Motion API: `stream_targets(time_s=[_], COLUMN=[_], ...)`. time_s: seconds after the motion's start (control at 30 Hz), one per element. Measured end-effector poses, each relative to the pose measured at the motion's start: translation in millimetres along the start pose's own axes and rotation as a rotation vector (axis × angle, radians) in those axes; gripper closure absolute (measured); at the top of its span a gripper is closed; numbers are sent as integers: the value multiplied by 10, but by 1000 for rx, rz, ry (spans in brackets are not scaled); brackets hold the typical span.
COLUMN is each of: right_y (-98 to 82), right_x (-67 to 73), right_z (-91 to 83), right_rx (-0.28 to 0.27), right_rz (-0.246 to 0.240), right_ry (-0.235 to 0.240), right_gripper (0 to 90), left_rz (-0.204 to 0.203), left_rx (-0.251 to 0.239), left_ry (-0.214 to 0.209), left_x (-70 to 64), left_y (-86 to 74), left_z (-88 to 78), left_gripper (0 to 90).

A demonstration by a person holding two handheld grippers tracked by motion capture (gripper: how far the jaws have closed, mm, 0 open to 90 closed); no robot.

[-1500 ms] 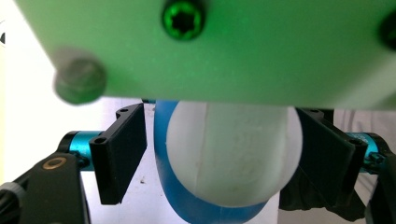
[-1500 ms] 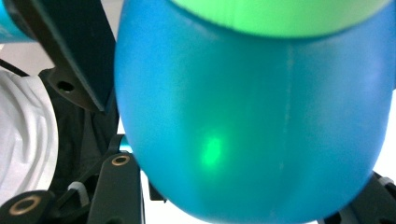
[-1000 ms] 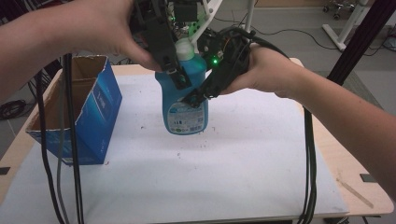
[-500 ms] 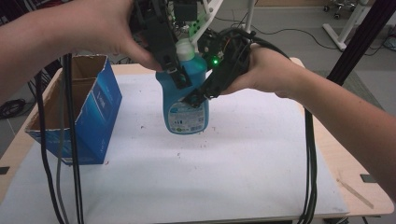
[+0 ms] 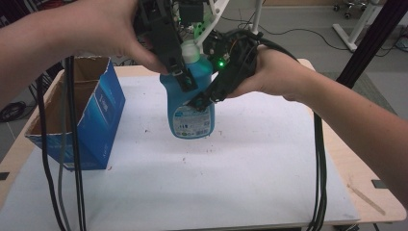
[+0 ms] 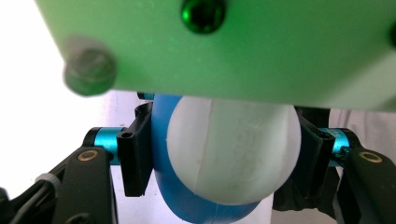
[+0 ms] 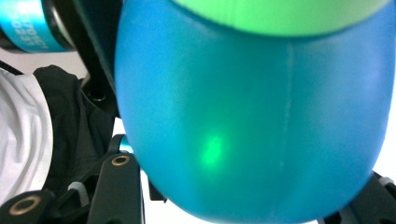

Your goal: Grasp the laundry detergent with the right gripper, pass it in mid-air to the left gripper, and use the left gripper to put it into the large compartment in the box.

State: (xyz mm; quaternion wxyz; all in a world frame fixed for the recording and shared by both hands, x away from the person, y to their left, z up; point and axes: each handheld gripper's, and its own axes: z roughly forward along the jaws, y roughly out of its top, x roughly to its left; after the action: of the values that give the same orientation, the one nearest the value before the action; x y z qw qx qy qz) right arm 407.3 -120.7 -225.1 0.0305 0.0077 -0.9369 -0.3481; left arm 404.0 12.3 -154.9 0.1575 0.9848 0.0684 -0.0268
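Blue detergent bottle point(image 5: 189, 103) upright near mid-table, base on the white sheet point(image 5: 240, 168); right gripper point(image 5: 204, 98) clamped across the body to steady it; left gripper point(image 5: 185, 79) just closing from above around the white cap point(image 6: 231, 151), pads at its sides, probably for unscrewing; open cardboard box point(image 5: 91, 113) apart at left.

Blue bottle point(image 5: 190, 103) with white cap point(image 6: 233, 149), blue cardboard box point(image 5: 98, 120), black tongs point(image 5: 185, 82).
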Motion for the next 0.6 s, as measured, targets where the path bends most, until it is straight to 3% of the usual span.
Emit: stream_targets(time_s=[0.6], right_y=[-8], right_x=[-11], right_z=[20], right_rx=[-8], right_rz=[-13], right_ry=[1], right_gripper=[463], left_rz=[-4], left_rx=[-4], left_ry=[3], left_x=[6], left_y=[-11], left_z=[1], left_gripper=[380])
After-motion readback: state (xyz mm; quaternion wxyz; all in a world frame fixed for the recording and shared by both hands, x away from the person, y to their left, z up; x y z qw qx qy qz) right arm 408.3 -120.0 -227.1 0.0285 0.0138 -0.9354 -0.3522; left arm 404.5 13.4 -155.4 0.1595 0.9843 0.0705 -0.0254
